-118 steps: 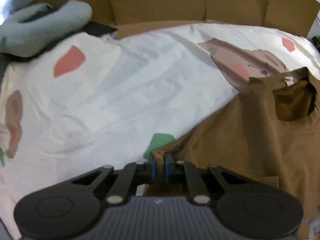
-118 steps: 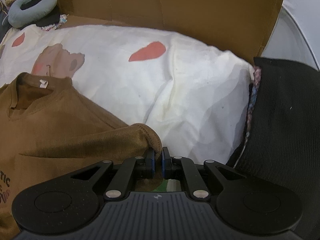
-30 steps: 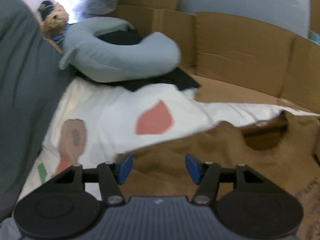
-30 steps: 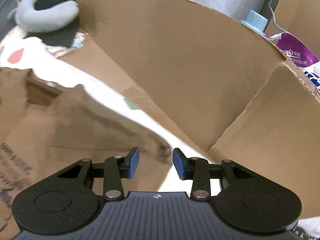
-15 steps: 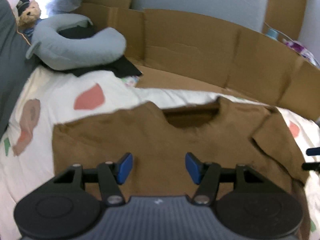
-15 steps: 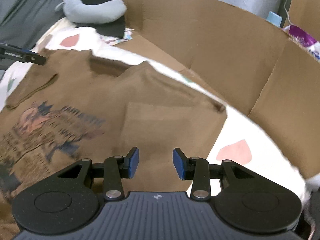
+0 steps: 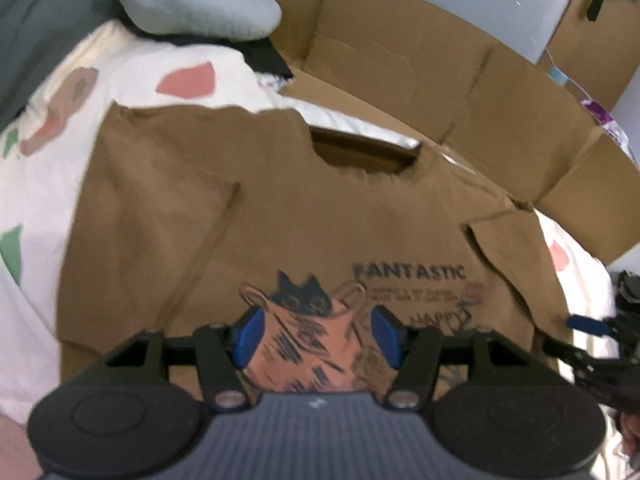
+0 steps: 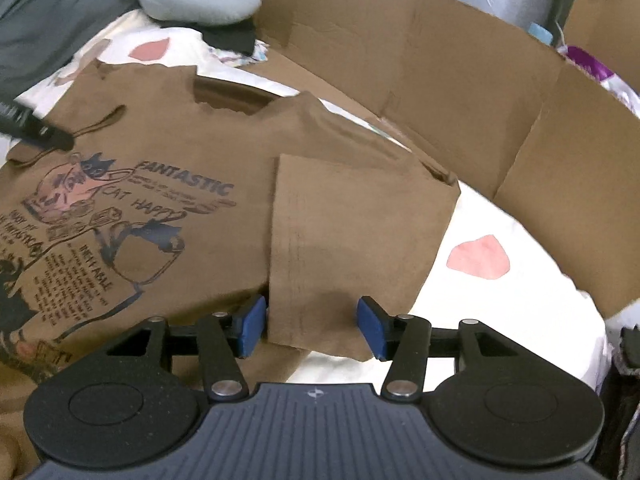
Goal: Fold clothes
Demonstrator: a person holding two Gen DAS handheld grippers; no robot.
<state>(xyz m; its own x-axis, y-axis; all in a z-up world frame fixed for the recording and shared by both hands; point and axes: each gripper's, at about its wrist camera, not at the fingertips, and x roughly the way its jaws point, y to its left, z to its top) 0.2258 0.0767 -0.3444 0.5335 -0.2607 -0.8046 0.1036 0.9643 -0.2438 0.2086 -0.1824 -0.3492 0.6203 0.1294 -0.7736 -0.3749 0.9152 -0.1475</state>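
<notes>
T-shirt [image 7: 280, 220] under wide-open empty tongs [image 7: 318, 336]
</notes>
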